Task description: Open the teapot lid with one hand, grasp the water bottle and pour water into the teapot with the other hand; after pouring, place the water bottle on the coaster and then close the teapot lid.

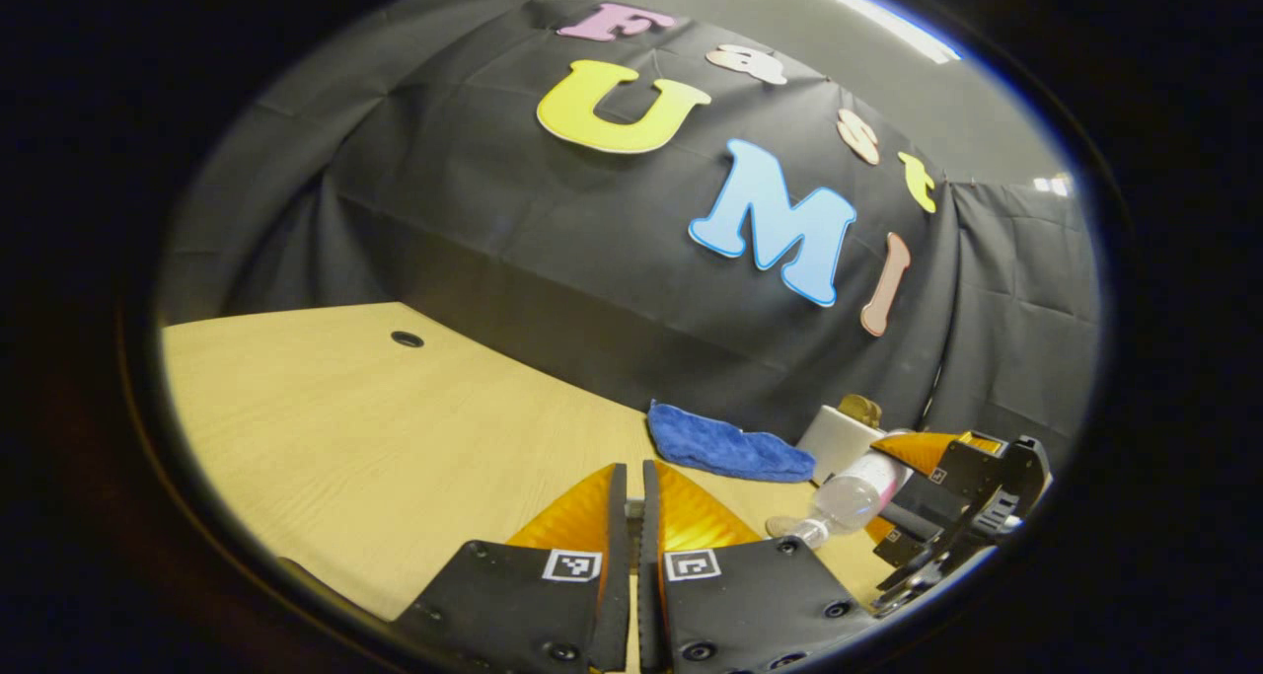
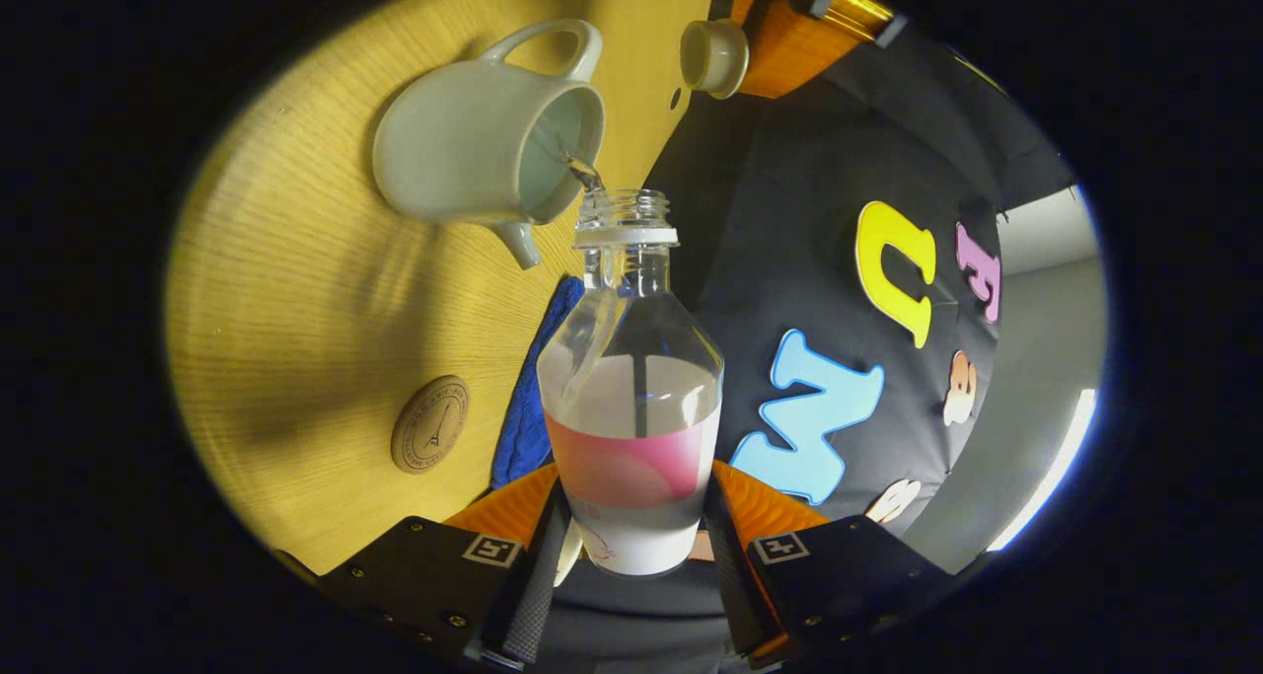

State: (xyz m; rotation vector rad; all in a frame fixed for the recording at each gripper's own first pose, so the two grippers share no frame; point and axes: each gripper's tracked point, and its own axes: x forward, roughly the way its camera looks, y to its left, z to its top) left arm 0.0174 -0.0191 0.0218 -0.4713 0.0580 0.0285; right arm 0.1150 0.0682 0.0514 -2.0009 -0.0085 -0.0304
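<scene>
My right gripper [image 2: 631, 482] is shut on a clear water bottle [image 2: 631, 398] with a pink label, tipped toward the white teapot [image 2: 474, 146]. A thin stream runs from the uncapped bottle mouth into the open pot. The small white lid [image 2: 712, 57] hangs off to the side, above the table, at the tips of the left gripper's fingers [image 2: 784, 47]. In the left gripper view my left gripper [image 1: 632, 472] has its jaws almost together. The teapot [image 1: 839, 437], the tilted bottle [image 1: 854, 491] and the right gripper [image 1: 947, 496] sit at the lower right. A round wooden coaster [image 2: 430, 424] lies flat on the table.
A blue cloth [image 1: 725, 447] lies beside the teapot against the black wall; the same blue cloth [image 2: 533, 388] shows behind the bottle. The wooden table [image 1: 345, 427] stretches out to the left, with a small cable hole [image 1: 407, 338] near its back edge.
</scene>
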